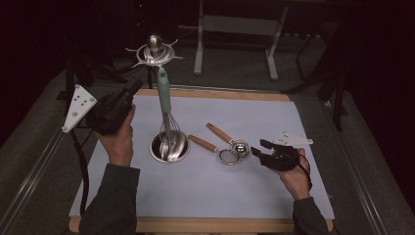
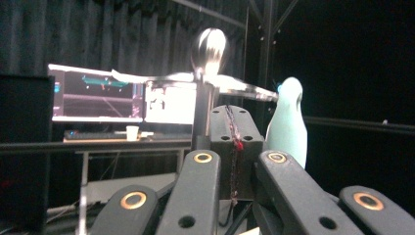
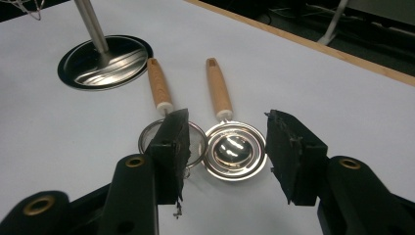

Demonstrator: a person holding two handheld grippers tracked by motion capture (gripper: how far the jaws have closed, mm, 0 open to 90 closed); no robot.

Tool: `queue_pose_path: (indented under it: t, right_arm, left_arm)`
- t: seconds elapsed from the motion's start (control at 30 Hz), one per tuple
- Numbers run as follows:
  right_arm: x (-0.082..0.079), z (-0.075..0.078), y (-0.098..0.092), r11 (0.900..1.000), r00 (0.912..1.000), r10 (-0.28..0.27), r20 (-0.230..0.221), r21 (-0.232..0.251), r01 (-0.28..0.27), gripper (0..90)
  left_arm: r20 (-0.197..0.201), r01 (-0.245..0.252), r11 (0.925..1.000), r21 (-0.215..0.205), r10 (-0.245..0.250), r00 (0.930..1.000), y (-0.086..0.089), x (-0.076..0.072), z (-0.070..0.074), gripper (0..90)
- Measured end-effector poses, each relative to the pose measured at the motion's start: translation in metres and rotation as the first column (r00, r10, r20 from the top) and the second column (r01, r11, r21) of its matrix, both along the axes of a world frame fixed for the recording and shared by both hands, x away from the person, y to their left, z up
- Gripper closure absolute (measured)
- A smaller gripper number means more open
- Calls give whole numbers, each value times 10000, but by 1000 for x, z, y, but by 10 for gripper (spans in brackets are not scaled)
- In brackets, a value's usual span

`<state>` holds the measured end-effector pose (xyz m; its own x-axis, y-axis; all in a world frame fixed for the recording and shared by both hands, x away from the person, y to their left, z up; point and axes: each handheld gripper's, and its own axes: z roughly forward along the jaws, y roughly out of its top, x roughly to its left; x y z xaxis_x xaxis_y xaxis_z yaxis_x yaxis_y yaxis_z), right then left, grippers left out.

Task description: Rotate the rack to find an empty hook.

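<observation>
Ladle [image 3: 235, 149] between open right gripper [image 3: 226, 154] jaws

Table [image 1: 274, 196]: wooden top, pale edge showing at far and near sides, covered by a white mat [image 1: 205, 186]. On the mat, left of centre, round steel stand base [image 1: 169, 147] with upright pole; whisk [image 1: 169, 134] with teal handle hangs into it. Just right of the base, two wooden-handled utensils side by side, handles pointing far-left: small mesh strainer [image 3: 171, 139] and shiny round steel ladle [image 3: 235, 149], bowls near each other.
</observation>
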<state>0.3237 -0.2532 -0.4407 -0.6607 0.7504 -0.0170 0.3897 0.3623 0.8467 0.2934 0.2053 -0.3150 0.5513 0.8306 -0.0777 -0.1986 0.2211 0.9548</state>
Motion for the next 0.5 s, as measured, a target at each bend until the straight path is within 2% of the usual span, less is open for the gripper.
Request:
queue_pose_path:
  t: [0.03, 0.13, 0.5]
  right_arm:
    - [0, 0, 0, 10000, 10000, 18, 15, -11, -18, 508]
    - [1, -2, -2, 10000, 10000, 6, -2, -26, -6, 508]
    - [-1, 0, -1, 9994, 9996, 273, 99, 205, -275, 508]
  left_arm:
    - [112, 29, 9999, -124, -28, 9999, 0, 0, 1, 900]
    - [219, 80, 9999, -142, -77, 9997, -1, 2, 4, 900]
    - [250, -108, 9996, -261, 114, 9996, -3, 9, 8, 900]
